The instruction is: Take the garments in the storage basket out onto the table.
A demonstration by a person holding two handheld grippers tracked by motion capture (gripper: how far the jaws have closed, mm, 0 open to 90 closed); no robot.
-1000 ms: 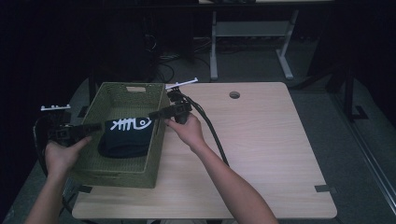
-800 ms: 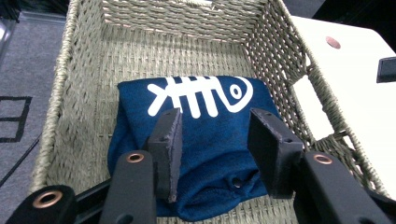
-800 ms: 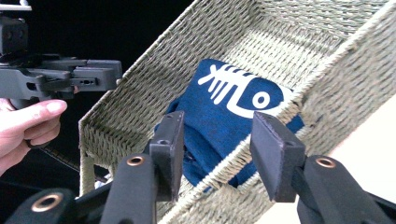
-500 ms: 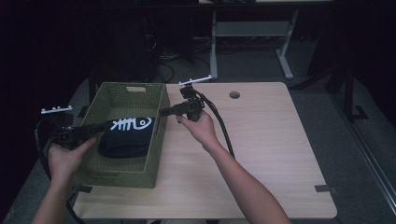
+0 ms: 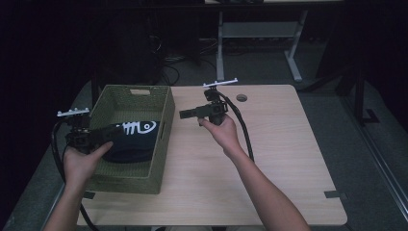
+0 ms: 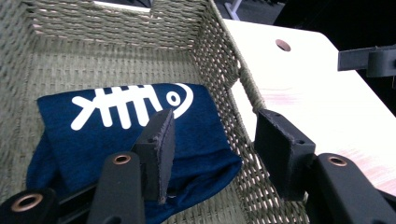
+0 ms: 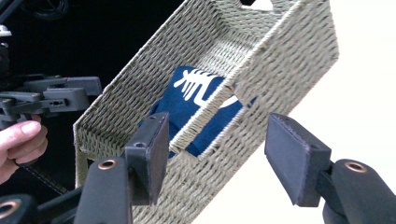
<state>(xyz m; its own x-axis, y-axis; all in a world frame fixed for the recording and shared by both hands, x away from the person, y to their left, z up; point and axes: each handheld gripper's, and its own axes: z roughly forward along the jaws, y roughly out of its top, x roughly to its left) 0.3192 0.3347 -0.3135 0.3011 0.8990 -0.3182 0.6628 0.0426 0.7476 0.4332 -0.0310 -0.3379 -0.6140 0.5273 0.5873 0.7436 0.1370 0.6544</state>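
Observation:
A green woven basket stands on the left part of the wooden table. In it lies a folded navy cloth with a white fish-bone print. My left gripper reaches over the basket's left rim above the cloth. Its jaws are open, have just been opening, and grip nothing. My right gripper hovers over the table just right of the basket, pointing at it. It is open, its jaws have also just been opening, and nothing is between them. The basket and cloth lie beyond.
A round cable hole sits near the table's far edge. The right gripper's black cable trails along the forearm. A desk frame and cables stand on the dark floor behind. The basket's right wall lies ahead of the left jaws.
The right gripper has pulled out of the basket to the right, over the table. The left gripper has drawn back toward the left rim. Both pairs of jaws stand wider; the cloth stays in the basket.

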